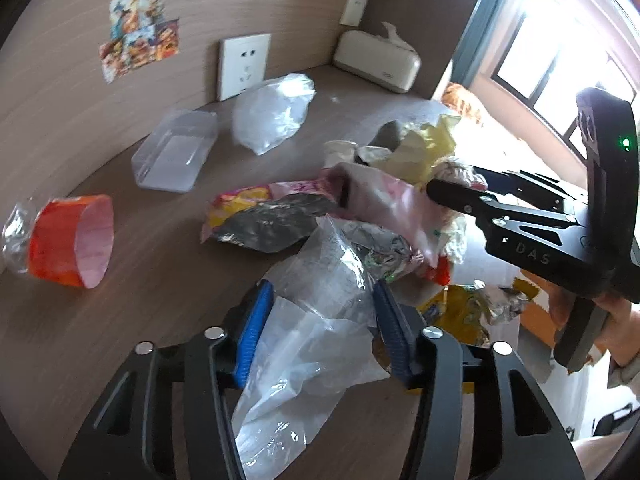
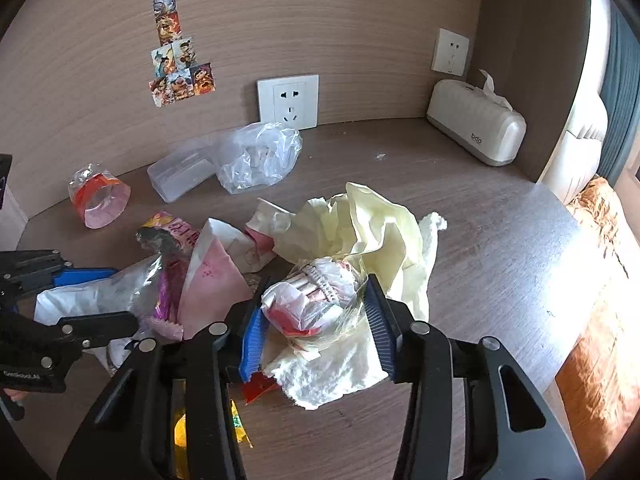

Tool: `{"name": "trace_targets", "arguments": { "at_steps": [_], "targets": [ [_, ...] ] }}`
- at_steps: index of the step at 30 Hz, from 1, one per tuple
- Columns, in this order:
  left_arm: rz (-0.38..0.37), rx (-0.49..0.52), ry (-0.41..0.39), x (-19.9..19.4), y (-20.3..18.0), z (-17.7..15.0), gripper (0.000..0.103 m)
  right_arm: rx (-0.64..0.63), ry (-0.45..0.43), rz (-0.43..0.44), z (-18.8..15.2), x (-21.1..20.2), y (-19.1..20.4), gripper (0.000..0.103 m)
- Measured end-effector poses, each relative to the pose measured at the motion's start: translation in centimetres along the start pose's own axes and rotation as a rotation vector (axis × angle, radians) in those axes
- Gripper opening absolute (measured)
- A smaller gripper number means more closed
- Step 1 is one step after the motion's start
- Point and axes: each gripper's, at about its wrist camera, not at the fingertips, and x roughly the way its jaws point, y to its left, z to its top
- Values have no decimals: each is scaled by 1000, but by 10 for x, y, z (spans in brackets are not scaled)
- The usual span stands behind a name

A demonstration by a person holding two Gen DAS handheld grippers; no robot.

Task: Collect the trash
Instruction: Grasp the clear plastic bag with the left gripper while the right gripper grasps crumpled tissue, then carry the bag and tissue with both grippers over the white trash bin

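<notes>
A heap of trash lies on the brown desk (image 2: 480, 240). My left gripper (image 1: 322, 300) has its blue pads pressed on either side of a clear plastic bag (image 1: 316, 320) at the near edge of the heap. In the right wrist view the left gripper (image 2: 120, 296) comes in from the left with that bag between its fingers. My right gripper (image 2: 316, 296) is shut on a crumpled clear-wrapped red and white bundle (image 2: 316, 300) lying on white tissue (image 2: 340, 368). Behind the bundle are yellow paper (image 2: 360, 232) and a pink paper bag (image 2: 216, 276). The right gripper (image 1: 452, 184) reaches into the heap from the right.
At the back left lie an orange cup sleeve (image 2: 100, 200), a clear plastic box (image 2: 180, 176) and another clear bag (image 2: 260, 156). A cream tissue box (image 2: 476, 120) sits in the far corner. The desk ends at the right beside orange bedding (image 2: 600, 220). Yellow wrappers (image 1: 460, 312) lie near the front edge.
</notes>
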Motion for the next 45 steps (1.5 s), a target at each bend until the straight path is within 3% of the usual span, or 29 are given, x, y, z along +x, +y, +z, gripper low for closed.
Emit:
{"name": "trace_targets", "arguments": {
  "at_steps": [13, 20, 35, 45],
  "targets": [
    [58, -1, -138, -71, -16, 27, 42, 25, -138, 45, 24, -66, -11, 46],
    [16, 109, -194, -87, -69, 55, 42, 61, -198, 12, 24, -111, -42, 46],
    [-195, 288, -111, -11, -214, 88, 42, 209, -152, -126, -43, -157, -155, 46],
    [-288, 357, 61, 85, -299, 67, 42, 320, -17, -168, -116, -146, -225, 46]
  ]
}}
